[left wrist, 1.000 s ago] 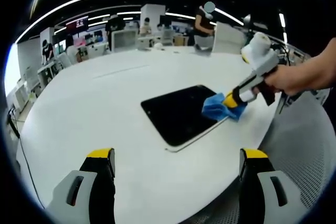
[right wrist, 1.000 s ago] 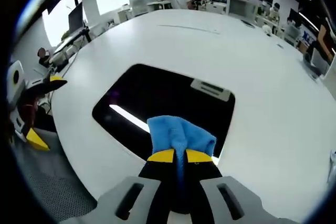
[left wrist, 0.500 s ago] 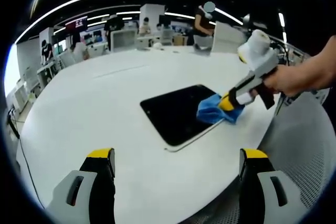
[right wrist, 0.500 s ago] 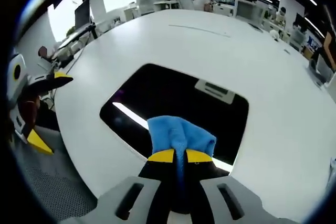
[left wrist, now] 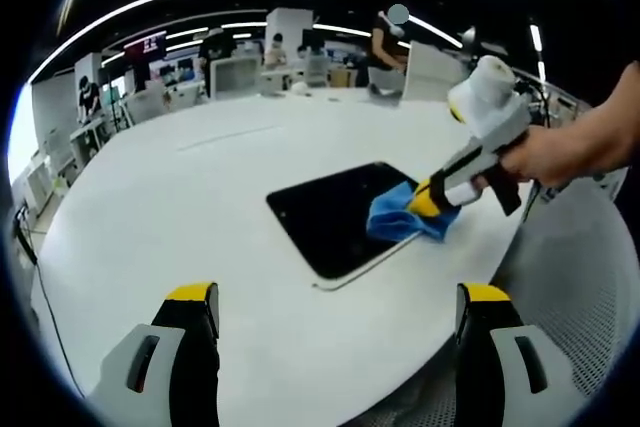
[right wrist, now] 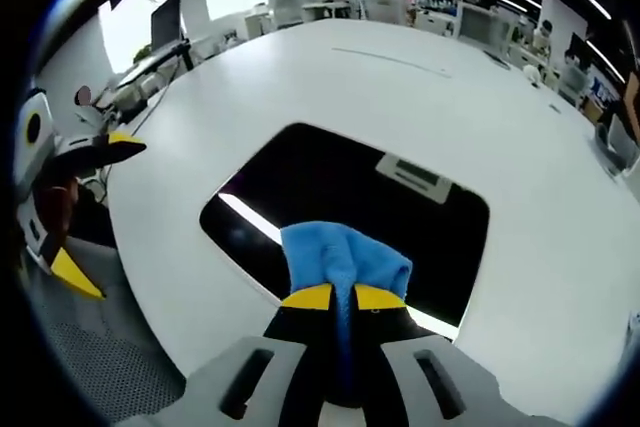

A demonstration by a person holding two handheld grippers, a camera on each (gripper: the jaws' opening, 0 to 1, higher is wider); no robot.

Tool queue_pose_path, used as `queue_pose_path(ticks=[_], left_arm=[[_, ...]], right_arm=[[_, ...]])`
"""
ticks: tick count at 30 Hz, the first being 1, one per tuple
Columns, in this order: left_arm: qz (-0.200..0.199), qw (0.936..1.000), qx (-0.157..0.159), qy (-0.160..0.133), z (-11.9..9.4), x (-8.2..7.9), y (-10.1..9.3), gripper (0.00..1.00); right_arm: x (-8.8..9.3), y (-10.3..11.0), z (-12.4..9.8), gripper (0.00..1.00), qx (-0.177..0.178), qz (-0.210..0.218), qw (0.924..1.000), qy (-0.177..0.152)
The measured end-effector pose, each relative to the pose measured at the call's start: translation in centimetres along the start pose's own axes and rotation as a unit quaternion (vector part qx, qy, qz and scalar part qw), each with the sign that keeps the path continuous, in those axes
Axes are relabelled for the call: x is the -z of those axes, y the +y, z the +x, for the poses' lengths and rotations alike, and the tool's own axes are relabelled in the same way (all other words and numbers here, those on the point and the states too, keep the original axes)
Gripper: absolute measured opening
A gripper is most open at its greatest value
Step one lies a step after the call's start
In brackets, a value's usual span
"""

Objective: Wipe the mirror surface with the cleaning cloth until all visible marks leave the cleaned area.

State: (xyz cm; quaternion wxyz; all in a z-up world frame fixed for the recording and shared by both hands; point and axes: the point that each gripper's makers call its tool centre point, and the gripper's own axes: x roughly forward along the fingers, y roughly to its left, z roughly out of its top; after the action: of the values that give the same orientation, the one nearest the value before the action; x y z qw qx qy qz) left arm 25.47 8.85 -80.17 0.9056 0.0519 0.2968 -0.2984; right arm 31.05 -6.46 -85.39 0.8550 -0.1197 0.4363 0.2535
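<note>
The right hand-held gripper (right wrist: 343, 297) clamps the blue cloth (right wrist: 340, 259) against the mirror (right wrist: 340, 197); the left hand-held gripper (left wrist: 335, 297) hangs wide open, empty.

Glossy mirror (right wrist: 340, 202), soft cloth (right wrist: 343, 259)

Cloth on mirror, near edge of a white table.

Mirror (left wrist: 335, 217) lies flat on the table (left wrist: 200, 197), dark face up. Right gripper (left wrist: 425, 202) comes in from the right, held by a hand (left wrist: 535, 155), jaws pinched on the blue cloth (left wrist: 398, 217); the cloth rests on the mirror's right edge. Left gripper (left wrist: 335, 332) hangs low over the table rim, jaws spread wide, nothing between them. Desks, monitors and people stand well behind.
</note>
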Motion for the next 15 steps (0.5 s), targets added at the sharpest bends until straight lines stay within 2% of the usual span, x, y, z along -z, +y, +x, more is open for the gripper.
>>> queue_pose_path(ticks=[15], left_arm=[[0.005, 1.0, 0.001, 0.004, 0.0, 0.1, 0.0, 0.99]], right_arm=[[-1.0, 1.8, 0.7, 0.01, -0.016, -0.012, 0.9998, -0.01]])
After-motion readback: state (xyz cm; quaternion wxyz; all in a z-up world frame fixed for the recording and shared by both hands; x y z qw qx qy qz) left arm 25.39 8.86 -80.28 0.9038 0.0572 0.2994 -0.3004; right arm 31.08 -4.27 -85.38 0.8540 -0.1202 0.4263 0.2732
